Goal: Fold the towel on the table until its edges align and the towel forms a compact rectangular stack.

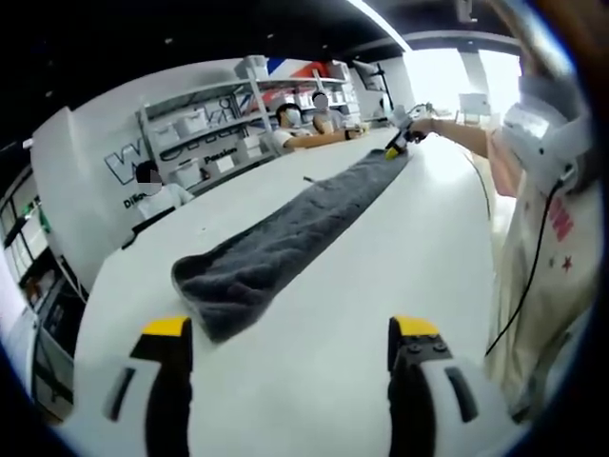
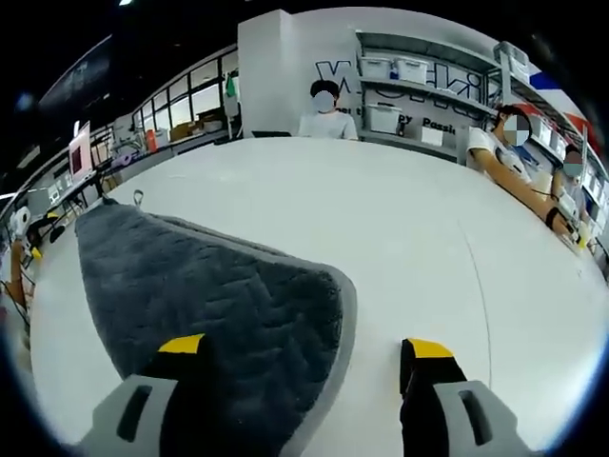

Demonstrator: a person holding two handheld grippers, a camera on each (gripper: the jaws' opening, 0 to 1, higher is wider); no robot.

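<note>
A dark grey towel (image 1: 276,238) lies folded into a long narrow strip across the white table (image 1: 400,257). Its near end sits just beyond my left gripper (image 1: 291,328), whose jaws stand wide apart with bare table between them. At the strip's far end a hand holds my right gripper (image 1: 404,141) down by the towel. In the right gripper view the towel (image 2: 209,295) spreads out from the lower left, its rounded end under the left jaw. My right gripper (image 2: 303,347) is open, its right jaw over bare table (image 2: 428,238).
The person holding the grippers stands at the table's right edge in a cream shirt (image 1: 542,248) with a black cable hanging. Other people (image 2: 328,114) sit along the far side. Shelves with white boxes (image 1: 205,133) line the wall behind.
</note>
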